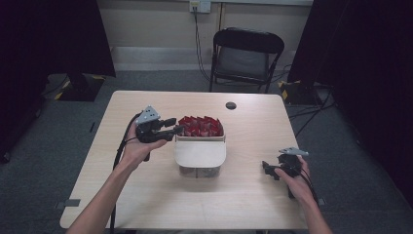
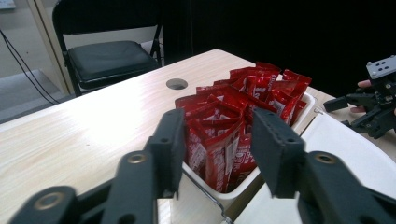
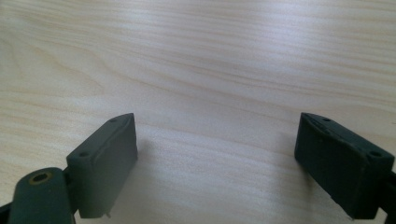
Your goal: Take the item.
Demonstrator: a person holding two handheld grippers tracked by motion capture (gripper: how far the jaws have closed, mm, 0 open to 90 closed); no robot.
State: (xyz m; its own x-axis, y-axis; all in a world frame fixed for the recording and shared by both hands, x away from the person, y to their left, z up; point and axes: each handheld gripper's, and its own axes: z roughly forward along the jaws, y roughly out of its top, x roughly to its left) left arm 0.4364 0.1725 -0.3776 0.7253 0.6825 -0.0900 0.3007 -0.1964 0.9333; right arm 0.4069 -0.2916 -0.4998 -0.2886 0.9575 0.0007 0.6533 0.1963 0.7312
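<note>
Reaching in from the 9 o'clock side of the white container (image 1: 200, 157), the left gripper (image 1: 176, 128) is held with its jaws parted and nothing between them, their tips just over the container's rim at the red packets (image 1: 200, 126). In the left gripper view the same gripper (image 2: 217, 140) is seen with its jaws spread to either side of the nearest upright red packets (image 2: 243, 109), which are packed in rows inside the container (image 2: 308, 105); whether a pad touches a packet cannot be told. The container's flat white lid part (image 2: 345, 154) is seen at 3 o'clock of the jaws.

The right gripper (image 1: 267, 169) is held low over the wooden table (image 1: 146, 195) at 4 o'clock of the container, well apart from it, with its jaws spread wide and empty. In the right gripper view, the right gripper (image 3: 217, 154) is seen over bare table (image 3: 196, 60).

A round hole (image 1: 231, 105) is seen in the table at 12 o'clock, and a black folding chair (image 1: 246, 56) is placed beyond the far edge.
</note>
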